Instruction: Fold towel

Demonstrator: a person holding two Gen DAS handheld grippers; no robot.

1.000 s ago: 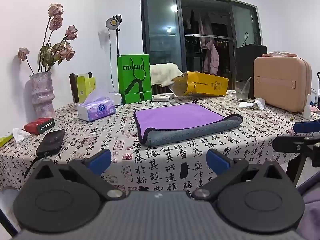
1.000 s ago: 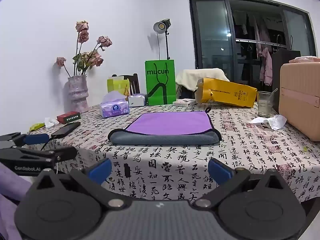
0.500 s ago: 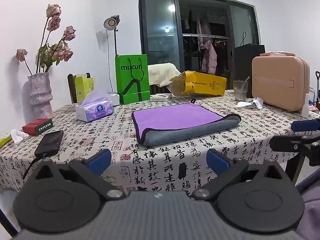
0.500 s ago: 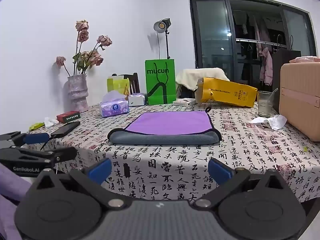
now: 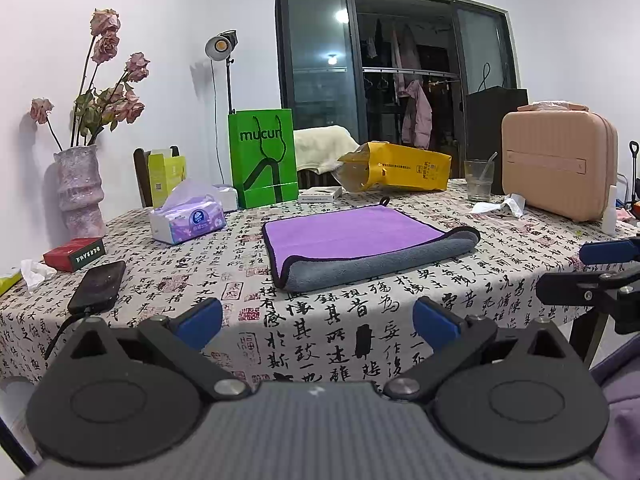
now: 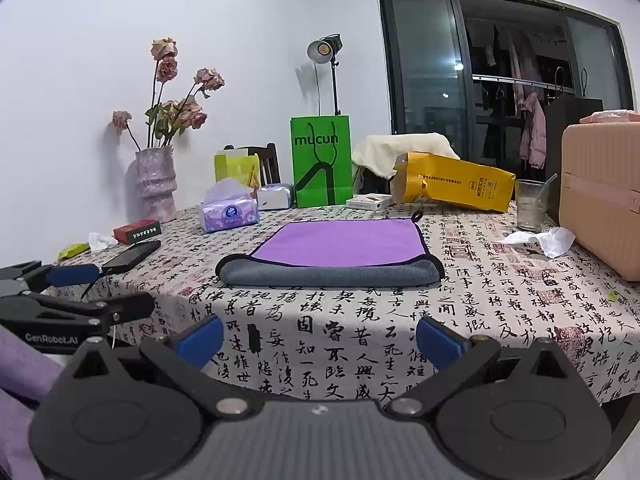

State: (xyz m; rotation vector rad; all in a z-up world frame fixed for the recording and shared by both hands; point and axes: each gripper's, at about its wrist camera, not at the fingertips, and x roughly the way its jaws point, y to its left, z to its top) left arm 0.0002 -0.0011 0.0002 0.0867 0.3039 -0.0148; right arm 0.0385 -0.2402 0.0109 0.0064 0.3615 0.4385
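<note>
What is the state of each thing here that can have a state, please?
towel: folded once, flat on the table
left gripper: open, holds nothing
right gripper: open, holds nothing
yellow bag: lies on its side
green bag: upright
glass: upright

The towel (image 6: pixel 336 246) is purple on top, grey underneath, with a dark edge. The table (image 6: pixel 472 304) cloth is whitish with black writing and red stamps. At 12 o'clock stands a green bag (image 6: pixel 321 160); the vase (image 6: pixel 155 184) looks speckled pink, maybe.
</note>
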